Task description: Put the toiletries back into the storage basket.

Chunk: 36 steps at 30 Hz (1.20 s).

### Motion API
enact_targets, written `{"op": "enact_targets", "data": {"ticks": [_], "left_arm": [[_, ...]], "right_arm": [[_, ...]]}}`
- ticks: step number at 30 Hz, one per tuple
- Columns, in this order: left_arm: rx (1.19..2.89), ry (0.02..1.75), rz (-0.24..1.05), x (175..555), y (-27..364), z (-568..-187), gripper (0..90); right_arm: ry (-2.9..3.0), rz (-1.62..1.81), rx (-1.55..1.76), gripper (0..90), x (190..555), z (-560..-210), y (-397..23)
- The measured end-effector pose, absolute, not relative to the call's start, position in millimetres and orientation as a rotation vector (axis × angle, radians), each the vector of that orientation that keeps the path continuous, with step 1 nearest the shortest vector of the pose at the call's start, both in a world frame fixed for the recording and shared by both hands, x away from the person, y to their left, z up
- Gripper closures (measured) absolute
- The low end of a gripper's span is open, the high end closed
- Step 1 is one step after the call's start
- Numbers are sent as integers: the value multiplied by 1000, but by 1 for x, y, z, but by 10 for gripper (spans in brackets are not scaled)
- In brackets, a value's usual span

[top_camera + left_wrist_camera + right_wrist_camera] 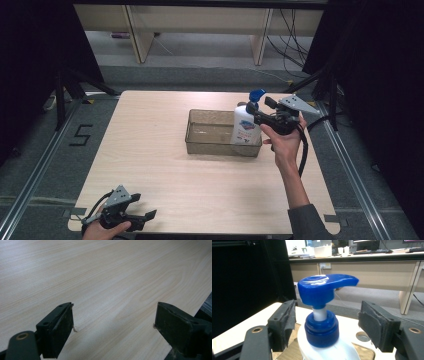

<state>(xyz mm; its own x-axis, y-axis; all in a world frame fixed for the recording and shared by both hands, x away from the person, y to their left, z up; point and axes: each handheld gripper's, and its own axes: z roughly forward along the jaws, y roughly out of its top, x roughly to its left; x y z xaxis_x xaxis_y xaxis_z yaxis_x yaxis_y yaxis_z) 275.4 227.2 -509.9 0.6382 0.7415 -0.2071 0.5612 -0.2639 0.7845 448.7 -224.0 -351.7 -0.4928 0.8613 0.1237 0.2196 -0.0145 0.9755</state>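
Observation:
A white pump bottle [246, 125] with a blue pump head [257, 94] stands upright at the right end of a clear plastic tray [200, 142] on the wooden table. My right gripper [255, 116] reaches in from the right at the bottle's neck. In the right gripper view its jaws stand on either side of the blue collar [321, 330], with a gap on each side, so my right gripper [327, 325] is open and not pressing. My left gripper [149, 217] rests low at the table's front left corner. It is open [113, 327] over bare wood with nothing between its jaws.
The pale wooden table [160, 165] stands on grey floor with a floor mark [80, 135] at the left. Dark curtains and stand legs [65, 90] flank it. Desks [200, 30] stand beyond the far edge. A cable [303, 150] trails from my right gripper.

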Motion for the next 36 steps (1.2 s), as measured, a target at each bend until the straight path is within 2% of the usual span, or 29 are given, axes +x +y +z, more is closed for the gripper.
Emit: {"op": "enact_targets", "data": {"ticks": [36], "left_arm": [[1972, 998, 259, 275, 229, -508, 148]], "right_arm": [[1692, 1605, 1162, 237, 419, -362, -236]]}}
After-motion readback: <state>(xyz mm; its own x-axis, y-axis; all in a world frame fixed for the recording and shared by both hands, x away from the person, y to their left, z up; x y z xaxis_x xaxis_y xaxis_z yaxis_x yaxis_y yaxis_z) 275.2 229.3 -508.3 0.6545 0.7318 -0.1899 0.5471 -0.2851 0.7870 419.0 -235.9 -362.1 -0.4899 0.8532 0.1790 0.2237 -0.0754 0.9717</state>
